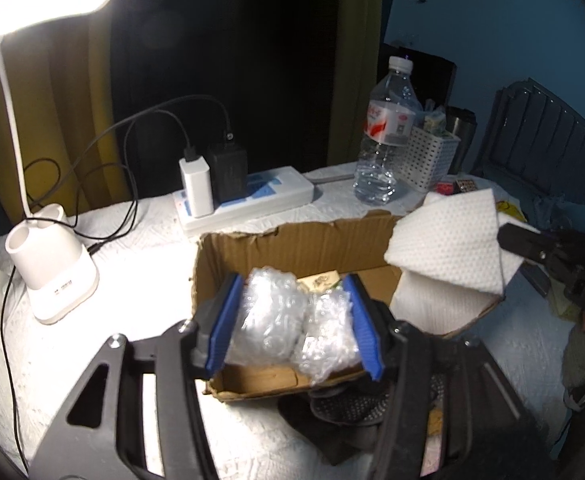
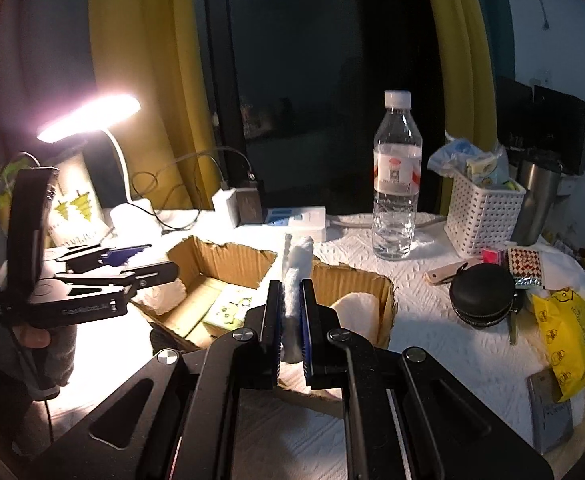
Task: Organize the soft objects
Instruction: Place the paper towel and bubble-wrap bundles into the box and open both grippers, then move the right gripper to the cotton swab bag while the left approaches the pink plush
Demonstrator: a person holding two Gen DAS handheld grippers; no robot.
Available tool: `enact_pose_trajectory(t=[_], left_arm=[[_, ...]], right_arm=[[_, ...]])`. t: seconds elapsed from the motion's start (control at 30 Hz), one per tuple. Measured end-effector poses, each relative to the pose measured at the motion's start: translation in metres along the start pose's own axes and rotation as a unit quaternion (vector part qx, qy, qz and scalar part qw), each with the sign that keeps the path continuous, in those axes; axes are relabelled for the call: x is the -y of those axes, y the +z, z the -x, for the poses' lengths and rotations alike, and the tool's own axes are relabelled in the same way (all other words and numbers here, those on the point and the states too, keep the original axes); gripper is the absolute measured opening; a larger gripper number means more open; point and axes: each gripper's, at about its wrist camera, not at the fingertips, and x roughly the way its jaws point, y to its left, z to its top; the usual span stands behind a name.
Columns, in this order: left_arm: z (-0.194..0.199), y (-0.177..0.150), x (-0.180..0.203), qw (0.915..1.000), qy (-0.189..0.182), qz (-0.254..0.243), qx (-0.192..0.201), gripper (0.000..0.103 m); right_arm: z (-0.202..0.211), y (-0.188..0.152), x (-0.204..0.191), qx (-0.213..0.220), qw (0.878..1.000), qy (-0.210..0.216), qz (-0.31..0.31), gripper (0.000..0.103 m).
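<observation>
A: What is sitting around the cardboard box (image 1: 228, 256)?
B: Paper towels are covering the table (image 1: 140, 220); behind the box a lit desk lamp (image 1: 48, 276), power strip (image 1: 248, 204) and water bottle (image 1: 386, 136) are standing against yellow curtains (image 2: 140, 60).

A: And the grippers?
B: The left gripper (image 1: 294, 322) is squeezing bubble wrap (image 1: 288, 320) over the box; the right gripper (image 2: 291, 312) is pinching a folded paper towel (image 2: 294, 280) at the box's right edge.
</observation>
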Motion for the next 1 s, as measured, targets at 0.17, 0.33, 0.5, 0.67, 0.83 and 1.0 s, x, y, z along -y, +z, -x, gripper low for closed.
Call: enact_pose_trajectory(t=[0.17, 0.33, 0.5, 0.67, 0.83, 1.0], left_arm=[[-0.002, -0.001, -0.002, 1.0000, 0.003, 0.002, -0.003, 0.075], [0.003, -0.001, 0.001, 1.0000, 0.005, -0.004, 0.005, 0.079], [0.017, 0.000, 0.004, 0.9998, 0.006, -0.005, 0.016, 0.079], [0.033, -0.002, 0.010, 0.9996, 0.002, -0.010, 0.025, 0.079], [0.048, -0.008, 0.016, 0.9995, -0.002, -0.013, 0.030, 0.079], [0.058, -0.021, 0.018, 0.9995, -0.004, -0.011, 0.028, 0.079]], right_arm=[[-0.016, -0.003, 0.004, -0.025, 0.999, -0.017, -0.013, 0.032], [-0.011, -0.004, 0.003, -0.026, 0.999, -0.021, -0.017, 0.037], [0.002, -0.004, 0.000, -0.021, 0.999, -0.027, -0.018, 0.038], [0.018, -0.008, -0.004, -0.016, 0.999, -0.031, -0.020, 0.038], [0.034, -0.013, -0.009, -0.013, 0.999, -0.030, -0.021, 0.038], [0.044, -0.019, -0.022, -0.013, 1.000, -0.026, -0.011, 0.039]])
